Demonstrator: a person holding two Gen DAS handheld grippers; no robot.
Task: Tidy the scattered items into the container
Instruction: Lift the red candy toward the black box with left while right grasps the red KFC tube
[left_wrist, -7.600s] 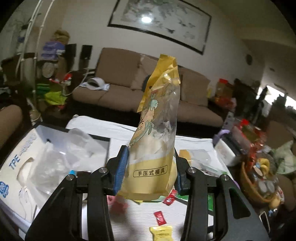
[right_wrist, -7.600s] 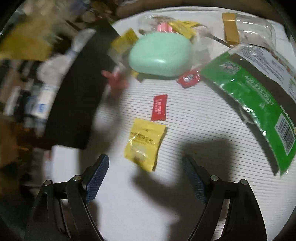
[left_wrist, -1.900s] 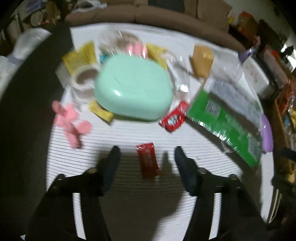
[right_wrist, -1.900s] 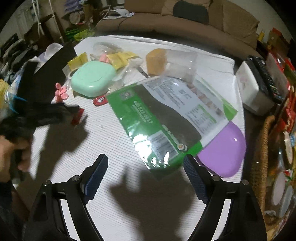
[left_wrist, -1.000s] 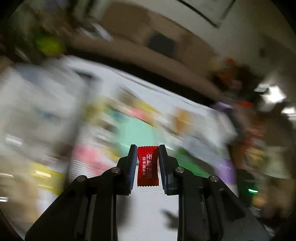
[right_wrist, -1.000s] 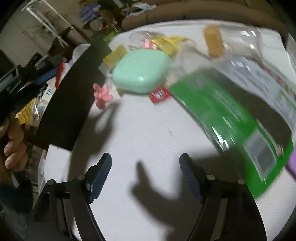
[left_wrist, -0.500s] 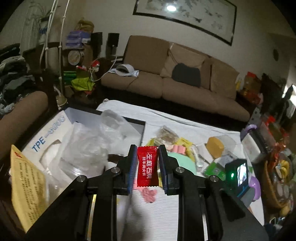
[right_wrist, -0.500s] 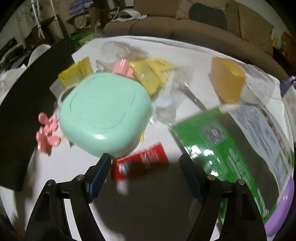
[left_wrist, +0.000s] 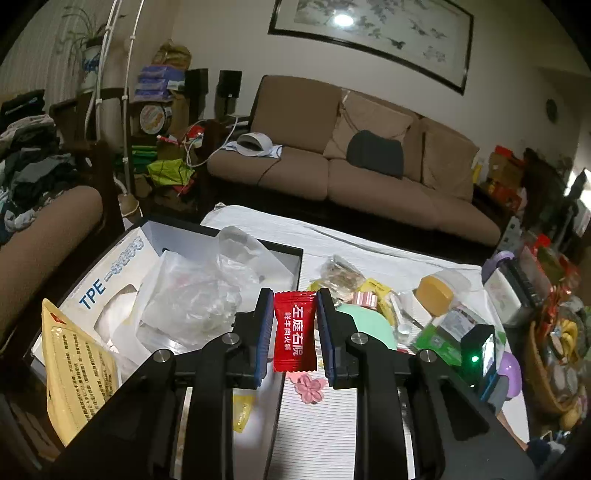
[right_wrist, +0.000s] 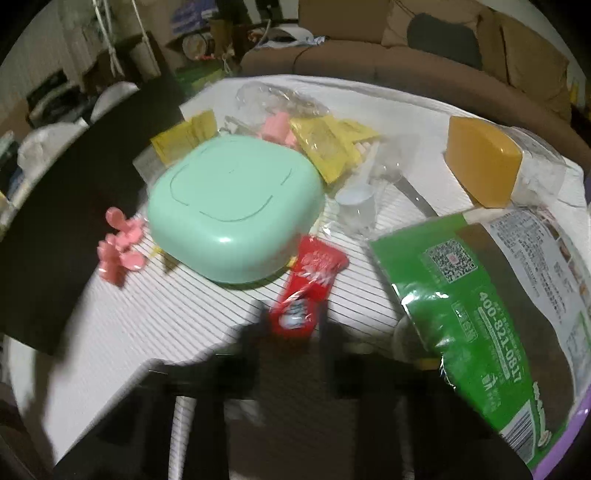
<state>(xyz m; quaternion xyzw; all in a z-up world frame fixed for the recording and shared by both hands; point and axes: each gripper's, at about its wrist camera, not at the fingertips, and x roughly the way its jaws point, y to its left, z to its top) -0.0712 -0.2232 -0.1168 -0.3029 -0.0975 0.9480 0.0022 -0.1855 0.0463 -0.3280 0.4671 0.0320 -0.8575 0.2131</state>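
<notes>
My left gripper (left_wrist: 294, 332) is shut on a small red candy packet (left_wrist: 294, 334) and holds it up beside the right edge of the black container box (left_wrist: 258, 245), which holds clear plastic bags, a white TPE carton and a yellow pouch. My right gripper (right_wrist: 293, 323) is blurred and has closed around a red snack wrapper (right_wrist: 308, 286) lying on the striped cloth (right_wrist: 207, 314) in front of the mint green case (right_wrist: 234, 208).
On the cloth lie a pink flower clip (right_wrist: 120, 251), yellow sachets (right_wrist: 325, 146), a clear spoon bag (right_wrist: 364, 206), an orange-lidded tub (right_wrist: 482, 171) and a big green bag (right_wrist: 487, 302). A sofa (left_wrist: 354, 166) stands behind the table. A wicker basket (left_wrist: 554, 373) sits at right.
My left gripper picked the red candy packet off the cloth and lifted it toward the box. My right gripper moved down to the red snack wrapper and its fingers came together on it.
</notes>
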